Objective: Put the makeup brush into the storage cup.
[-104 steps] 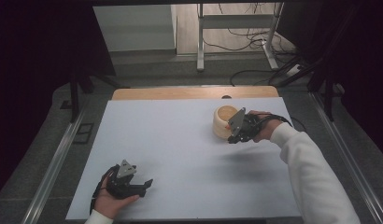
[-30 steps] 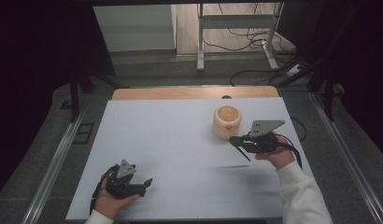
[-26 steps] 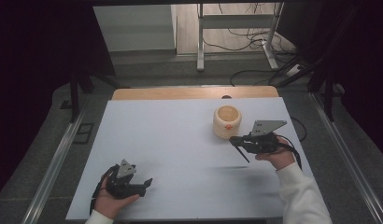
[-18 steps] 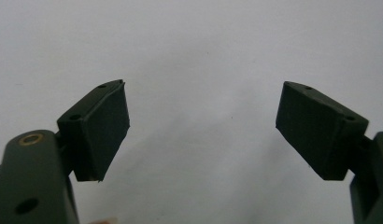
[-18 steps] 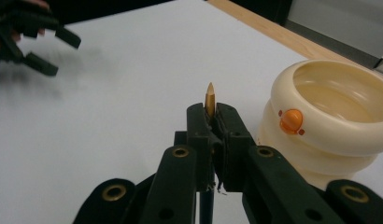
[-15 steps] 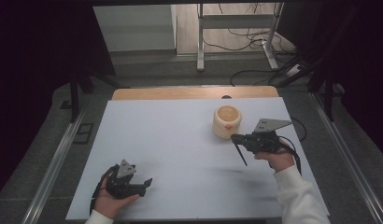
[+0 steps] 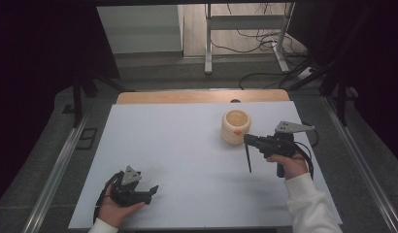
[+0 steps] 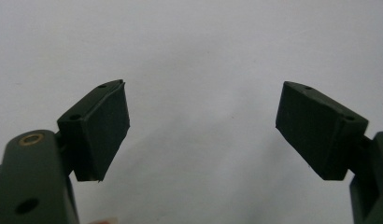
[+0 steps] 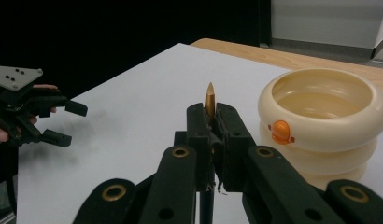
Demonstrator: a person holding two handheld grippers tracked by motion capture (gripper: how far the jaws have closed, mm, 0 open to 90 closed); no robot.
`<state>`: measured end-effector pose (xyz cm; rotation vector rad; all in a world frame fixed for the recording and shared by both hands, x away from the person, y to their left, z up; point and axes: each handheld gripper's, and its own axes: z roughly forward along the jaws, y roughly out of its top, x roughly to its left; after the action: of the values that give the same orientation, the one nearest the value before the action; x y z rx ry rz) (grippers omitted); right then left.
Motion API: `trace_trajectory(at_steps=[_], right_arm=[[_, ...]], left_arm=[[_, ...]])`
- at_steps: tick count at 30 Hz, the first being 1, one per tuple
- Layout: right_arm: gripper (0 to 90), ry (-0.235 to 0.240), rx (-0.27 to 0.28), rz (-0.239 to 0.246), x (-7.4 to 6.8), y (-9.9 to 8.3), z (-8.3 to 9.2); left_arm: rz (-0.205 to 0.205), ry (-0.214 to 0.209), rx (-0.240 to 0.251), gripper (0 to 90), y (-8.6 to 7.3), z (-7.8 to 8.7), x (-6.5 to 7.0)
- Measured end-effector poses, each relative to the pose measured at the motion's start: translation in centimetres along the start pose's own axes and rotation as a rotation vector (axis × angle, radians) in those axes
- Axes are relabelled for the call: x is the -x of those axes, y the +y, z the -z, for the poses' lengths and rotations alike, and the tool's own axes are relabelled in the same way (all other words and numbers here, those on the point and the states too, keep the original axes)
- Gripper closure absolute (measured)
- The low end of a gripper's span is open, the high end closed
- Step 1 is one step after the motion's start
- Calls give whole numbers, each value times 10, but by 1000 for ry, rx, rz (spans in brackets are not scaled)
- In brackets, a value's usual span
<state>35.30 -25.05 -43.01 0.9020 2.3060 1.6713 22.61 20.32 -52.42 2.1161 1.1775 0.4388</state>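
A cream ribbed cup (image 7: 236, 125) with an orange dot stands right of the table's middle. Just to its right, my right gripper (image 7: 249, 140) is shut on a thin dark pen (image 7: 248, 160), which hangs down from the jaws above the white tabletop. In the right gripper view the pen's gold tip (image 9: 210, 98) sticks up between the shut jaws of the right gripper (image 9: 212, 126), with the cup (image 9: 320, 116) close by on the right. My left gripper (image 7: 151, 191) rests at the front left, open. Its jaws stand wide apart in the left gripper view (image 8: 201, 130), with nothing between them.
The white tabletop (image 7: 177, 145) has a wooden strip (image 7: 202, 96) along its far edge. Metal rails (image 7: 352, 150) run along both sides. The left gripper (image 9: 63, 121) and the hand holding it show far off in the right gripper view.
My right gripper was at the cup's rim, then drew away to the right and toward the near side with the pen in its jaws. The left gripper has stayed put.
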Motion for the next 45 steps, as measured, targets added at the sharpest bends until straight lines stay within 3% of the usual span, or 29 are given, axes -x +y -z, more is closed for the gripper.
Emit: trace_trajectory(at_steps=[7,27,45], right_arm=[[856,-10,24,-24,2,-1,2],[855,-20,50,-4,1,6,3],[855,-45,101,15,7,24,2]], left_arm=[[2,-1,2,180,0,0,-1],[-1,1,4,180,0,1,-1],[-2,4,3,180,1,1,-2]])
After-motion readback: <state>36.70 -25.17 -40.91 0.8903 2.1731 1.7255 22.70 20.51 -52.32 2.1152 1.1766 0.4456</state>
